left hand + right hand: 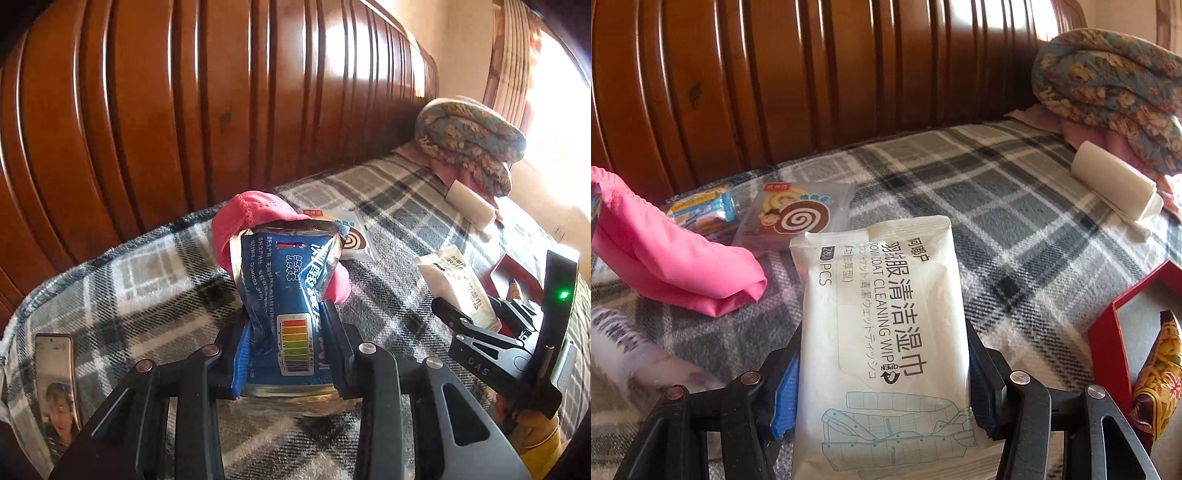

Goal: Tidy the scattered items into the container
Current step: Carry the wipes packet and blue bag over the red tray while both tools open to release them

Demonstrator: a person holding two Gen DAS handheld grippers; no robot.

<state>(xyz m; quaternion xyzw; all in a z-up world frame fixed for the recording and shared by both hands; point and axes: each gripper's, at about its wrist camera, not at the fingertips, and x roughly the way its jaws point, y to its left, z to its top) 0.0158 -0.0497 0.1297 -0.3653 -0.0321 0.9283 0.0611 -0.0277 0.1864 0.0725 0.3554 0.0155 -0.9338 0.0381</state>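
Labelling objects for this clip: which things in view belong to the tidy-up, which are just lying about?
Job:
- blue pouch, in the left gripper
- white wipes pack, in the right gripper
- red box
- swirl snack packet
- small blue-and-yellow packet
- pink cloth

Lying about:
- phone
- folded quilt
- plaid blanket
- wooden headboard

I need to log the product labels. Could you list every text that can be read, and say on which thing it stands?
"DOWN COAT CLEANING WIP", partly covered, "PCS", "OPEN" and "羽绒服清洁湿巾": white wipes pack, held in the right gripper.
"DAS": body of the right gripper, seen from the left wrist view.
Blue foil pouch in the left gripper: white Chinese print, too creased to read; a colour scale chart below.
Swirl snack packet: characters too small.
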